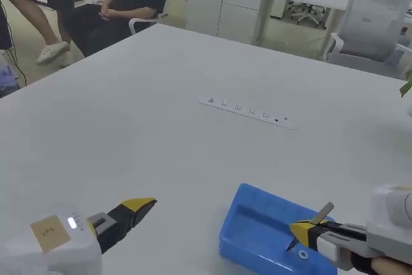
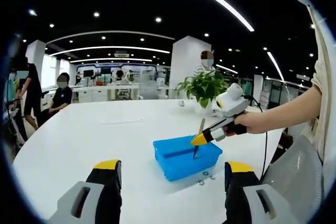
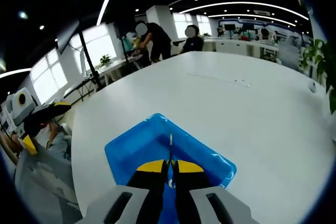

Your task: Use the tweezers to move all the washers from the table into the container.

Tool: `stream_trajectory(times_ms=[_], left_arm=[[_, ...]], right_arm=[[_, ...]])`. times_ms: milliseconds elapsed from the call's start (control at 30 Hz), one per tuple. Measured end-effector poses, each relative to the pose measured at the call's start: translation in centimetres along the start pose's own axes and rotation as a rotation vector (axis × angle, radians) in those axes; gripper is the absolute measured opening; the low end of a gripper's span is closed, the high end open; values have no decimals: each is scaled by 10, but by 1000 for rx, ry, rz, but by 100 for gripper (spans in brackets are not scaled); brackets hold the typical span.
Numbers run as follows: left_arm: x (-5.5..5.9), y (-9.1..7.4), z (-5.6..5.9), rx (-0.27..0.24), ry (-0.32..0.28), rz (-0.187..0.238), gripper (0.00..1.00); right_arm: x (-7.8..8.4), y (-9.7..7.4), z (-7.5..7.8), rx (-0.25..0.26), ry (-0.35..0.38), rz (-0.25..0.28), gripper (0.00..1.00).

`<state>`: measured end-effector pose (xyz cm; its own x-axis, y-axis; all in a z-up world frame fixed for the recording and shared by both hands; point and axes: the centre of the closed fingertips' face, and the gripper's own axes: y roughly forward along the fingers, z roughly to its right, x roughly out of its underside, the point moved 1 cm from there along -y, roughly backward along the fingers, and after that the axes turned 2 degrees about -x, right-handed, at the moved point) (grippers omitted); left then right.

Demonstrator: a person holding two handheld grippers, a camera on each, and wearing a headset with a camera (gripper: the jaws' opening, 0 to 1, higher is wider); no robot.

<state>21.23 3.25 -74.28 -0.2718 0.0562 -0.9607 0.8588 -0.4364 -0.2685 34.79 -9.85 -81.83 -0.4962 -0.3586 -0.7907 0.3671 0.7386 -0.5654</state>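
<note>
Our right tool [image 3: 169, 168] pinches the tweezers [image 3: 170, 146], their tips pointing down inside the blue container [image 3: 131, 148], while a few washers [image 2: 201, 182] lie on the counter [image 2: 79, 135] just outside its wall, on the side facing our left tool [image 2: 173, 166], which is spread wide and holds nothing.

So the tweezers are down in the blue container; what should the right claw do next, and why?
Probably lift the tweezers out of the container and swing them to the washers on the table beside it. The right claw is shut on the tweezers, their tip down in the container where one washer lies, and a few sit outside.
</note>
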Motion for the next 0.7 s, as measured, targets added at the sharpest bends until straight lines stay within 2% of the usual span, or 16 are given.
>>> stream_trajectory(times_ms=[700], left_arm=[[-1, 0, 0, -1, 0, 4, 82]], right_arm=[[4, 3, 2, 10, -30, -12, 3]])
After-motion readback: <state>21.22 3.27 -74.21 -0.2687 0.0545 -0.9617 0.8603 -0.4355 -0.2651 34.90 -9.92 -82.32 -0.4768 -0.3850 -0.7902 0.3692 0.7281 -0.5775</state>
